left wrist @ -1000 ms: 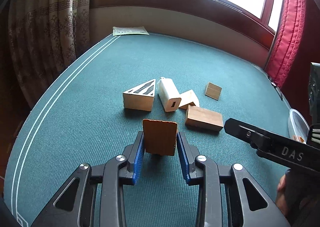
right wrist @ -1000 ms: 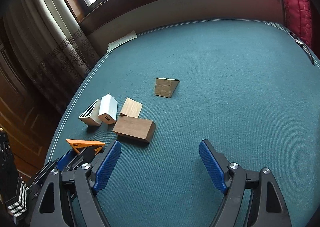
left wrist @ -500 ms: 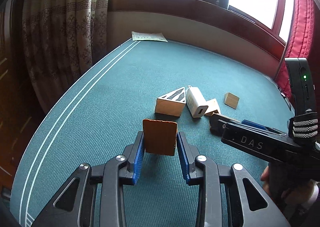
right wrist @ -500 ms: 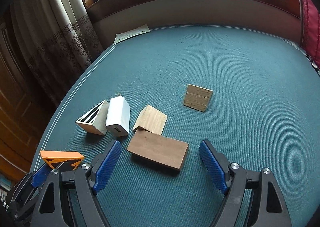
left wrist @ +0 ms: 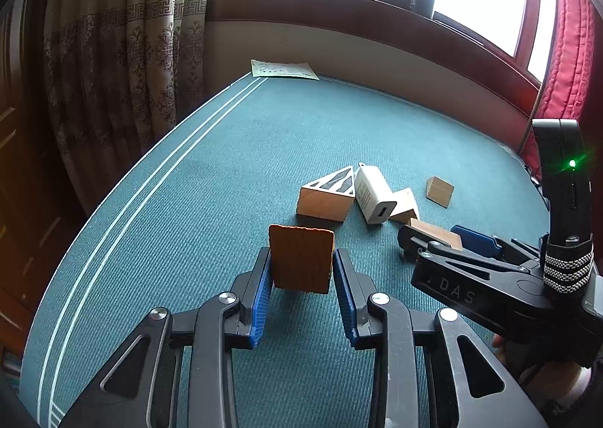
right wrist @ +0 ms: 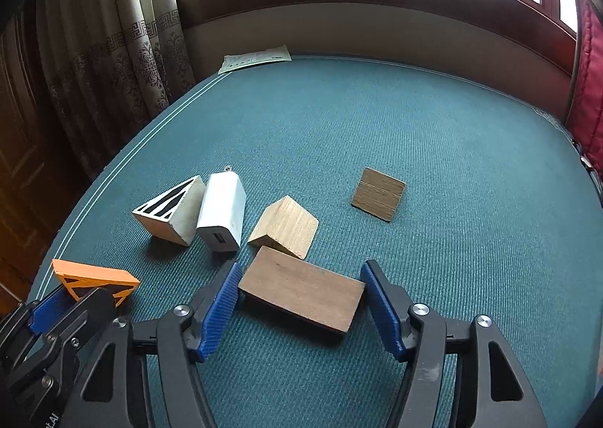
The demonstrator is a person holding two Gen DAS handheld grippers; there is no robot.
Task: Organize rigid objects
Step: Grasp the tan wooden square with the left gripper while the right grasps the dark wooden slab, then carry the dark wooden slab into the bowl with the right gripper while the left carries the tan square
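Orange block (left wrist: 301, 263) sits clenched in the left gripper (left wrist: 301, 277), seemingly lifted, freeing the spread-jawed right gripper (right wrist: 299, 294) to straddle the brown wooden slab (right wrist: 303, 286).

Teal ribbed table (right wrist: 433, 134) with white edge lines, orange block (left wrist: 301, 258), black-striped pale wedge (right wrist: 169, 207), white charger (right wrist: 222, 207), light wood wedge (right wrist: 286, 226), brown wood block (right wrist: 301, 286), dark-grained tile (right wrist: 378, 193), blue-padded black claws.

Teal table (right wrist: 433, 134), wooden blocks (right wrist: 301, 288), white charger (right wrist: 222, 211), paper sheet (right wrist: 256, 58) (far edge)
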